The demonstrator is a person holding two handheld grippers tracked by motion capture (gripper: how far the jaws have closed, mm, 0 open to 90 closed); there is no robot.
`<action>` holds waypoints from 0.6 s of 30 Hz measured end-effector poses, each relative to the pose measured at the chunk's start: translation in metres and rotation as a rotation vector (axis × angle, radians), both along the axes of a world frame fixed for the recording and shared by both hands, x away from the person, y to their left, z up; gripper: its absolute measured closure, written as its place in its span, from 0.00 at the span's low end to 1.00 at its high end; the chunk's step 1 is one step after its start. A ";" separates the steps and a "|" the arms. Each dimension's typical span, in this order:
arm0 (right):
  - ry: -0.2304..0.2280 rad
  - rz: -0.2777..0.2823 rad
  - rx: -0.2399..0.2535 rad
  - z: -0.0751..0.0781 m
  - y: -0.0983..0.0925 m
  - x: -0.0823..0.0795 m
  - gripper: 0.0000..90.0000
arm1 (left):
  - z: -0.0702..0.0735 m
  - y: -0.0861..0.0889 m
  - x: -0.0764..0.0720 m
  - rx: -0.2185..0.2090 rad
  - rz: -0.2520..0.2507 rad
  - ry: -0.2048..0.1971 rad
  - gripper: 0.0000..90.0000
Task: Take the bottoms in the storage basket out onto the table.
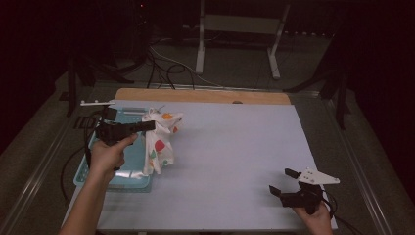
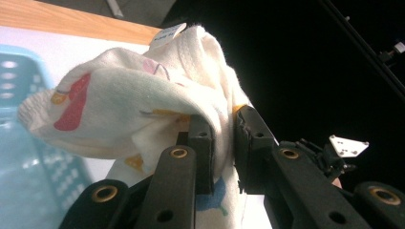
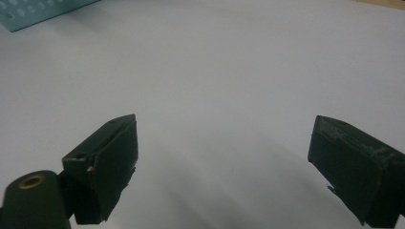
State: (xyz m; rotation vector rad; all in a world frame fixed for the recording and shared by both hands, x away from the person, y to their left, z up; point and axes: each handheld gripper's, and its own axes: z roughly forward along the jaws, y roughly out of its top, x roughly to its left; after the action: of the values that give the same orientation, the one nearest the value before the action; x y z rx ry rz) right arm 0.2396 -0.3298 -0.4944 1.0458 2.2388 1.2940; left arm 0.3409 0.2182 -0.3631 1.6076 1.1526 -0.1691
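A white cloth [image 1: 161,139] with red, orange and green prints hangs from my left gripper [image 1: 149,126], which is shut on a fold of it above the right edge of a light blue basket [image 1: 128,180]. In the left gripper view the cloth [image 2: 124,95] bunches over the pads [image 2: 203,143] and a small white label sticks up at its top. My right gripper [image 1: 284,182] rests low near the front right of the white table sheet [image 1: 235,147], open with nothing between its fingers [image 3: 107,162].
A bare wooden strip [image 1: 205,96] runs along the table's far edge. A white hanger-like piece [image 1: 98,103] lies by the basket's far left corner. Cables and a white metal stand [image 1: 240,29] are on the floor beyond. The other gripper's grey plate [image 2: 347,145] shows far off.
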 end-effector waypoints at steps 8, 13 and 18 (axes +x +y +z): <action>-0.005 0.003 -0.008 0.001 0.000 0.000 0.11 | -0.009 -0.034 0.004 0.004 -0.057 0.009 0.88; -0.005 0.011 -0.018 0.001 0.001 0.000 0.11 | -0.014 -0.049 0.005 0.004 -0.079 0.013 0.88; -0.009 0.015 -0.016 0.001 0.002 0.000 0.11 | -0.020 -0.065 0.007 0.005 -0.093 0.019 0.88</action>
State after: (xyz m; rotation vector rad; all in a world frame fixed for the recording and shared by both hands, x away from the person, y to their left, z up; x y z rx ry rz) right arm 0.2397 -0.3279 -0.4931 1.0181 2.2509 1.2816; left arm 0.3475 0.1534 -0.3832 1.6681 1.0938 -0.2433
